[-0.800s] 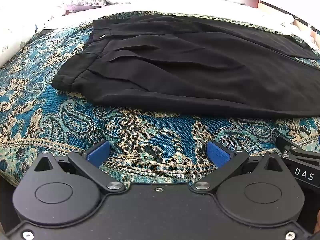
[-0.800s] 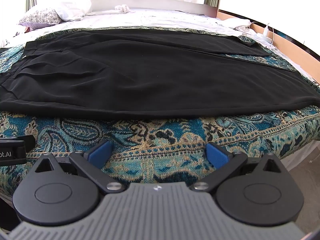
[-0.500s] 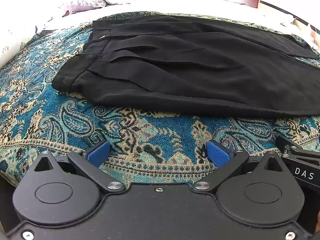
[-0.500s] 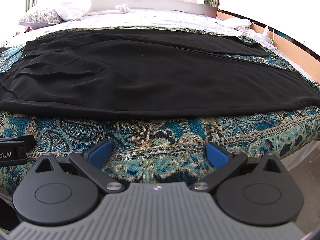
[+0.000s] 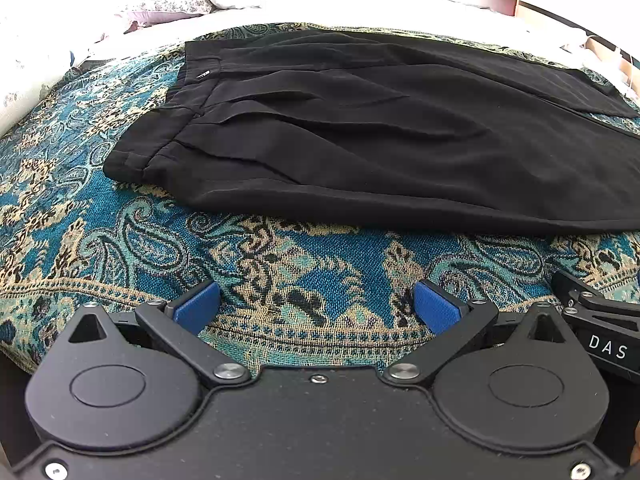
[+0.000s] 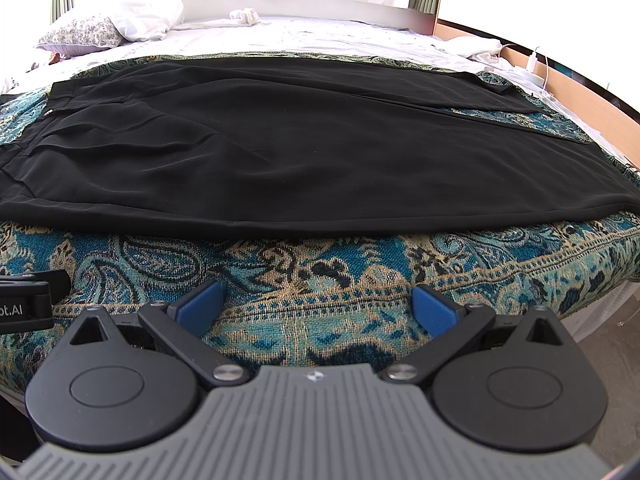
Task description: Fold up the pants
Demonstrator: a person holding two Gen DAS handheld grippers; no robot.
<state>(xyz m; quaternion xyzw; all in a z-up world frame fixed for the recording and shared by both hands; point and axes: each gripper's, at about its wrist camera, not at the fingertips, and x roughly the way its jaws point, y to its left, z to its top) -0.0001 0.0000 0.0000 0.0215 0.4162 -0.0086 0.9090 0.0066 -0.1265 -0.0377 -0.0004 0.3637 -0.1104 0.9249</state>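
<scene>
Black pants point(image 5: 380, 132) lie spread flat on a teal paisley bedspread point(image 5: 120, 248), waistband to the left, legs running right. In the right wrist view the pants point(image 6: 300, 152) fill the middle, leg ends at the right. My left gripper point(image 5: 318, 306) is open and empty, above the bedspread near the bed's front edge, short of the pants' near edge. My right gripper point(image 6: 318, 306) is open and empty, likewise short of the near edge. Each gripper's side shows in the other's view.
The bedspread point(image 6: 360, 272) drapes over the bed's front edge. White sheets and pillows point(image 6: 120, 24) lie beyond the pants. A wooden bed frame point(image 6: 580, 92) with a cable runs along the right. Floor point(image 6: 608, 360) shows at lower right.
</scene>
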